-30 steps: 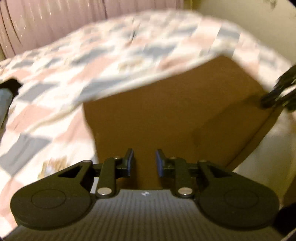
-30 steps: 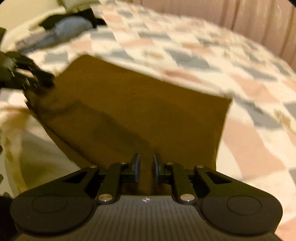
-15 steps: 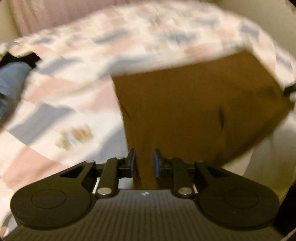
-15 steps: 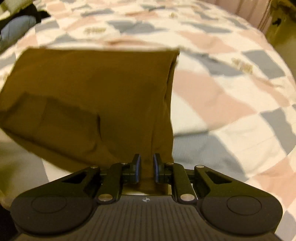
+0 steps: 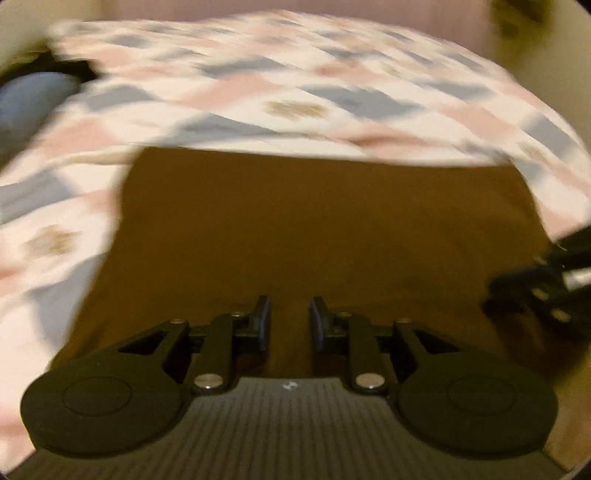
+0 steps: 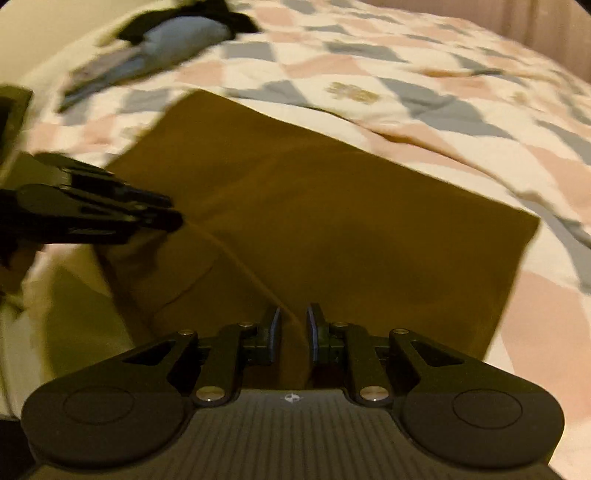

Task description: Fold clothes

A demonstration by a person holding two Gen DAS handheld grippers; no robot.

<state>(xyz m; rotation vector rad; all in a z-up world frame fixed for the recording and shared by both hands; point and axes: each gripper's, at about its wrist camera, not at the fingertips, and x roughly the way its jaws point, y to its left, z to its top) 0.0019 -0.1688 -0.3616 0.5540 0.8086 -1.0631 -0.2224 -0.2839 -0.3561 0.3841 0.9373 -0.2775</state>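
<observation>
A brown garment [image 5: 314, 221] lies folded into a broad flat rectangle on the patchwork bedspread [image 5: 295, 92]. My left gripper [image 5: 290, 306] is at its near edge with brown cloth between the pads, and its jaws are opening. The right gripper [image 5: 495, 295] shows at the right edge of the left wrist view. In the right wrist view a ridge of the brown garment [image 6: 332, 221] runs into my right gripper [image 6: 293, 314], whose jaws are opening too. The left gripper [image 6: 175, 218] pinches the garment's left corner there.
A blue-grey piece of clothing [image 6: 184, 37] with a black garment [image 6: 207, 11] behind it lies at the far left of the bedspread [image 6: 406, 74]; it also shows as blue-grey clothing [image 5: 33, 99]. A pinkish curtain runs behind the bed. The bed's near edge drops off at the left.
Both views swung round and the garment now lies squarer and flatter ahead. Each gripper has come back into the other's view. The cloth stays between both pairs of pads.
</observation>
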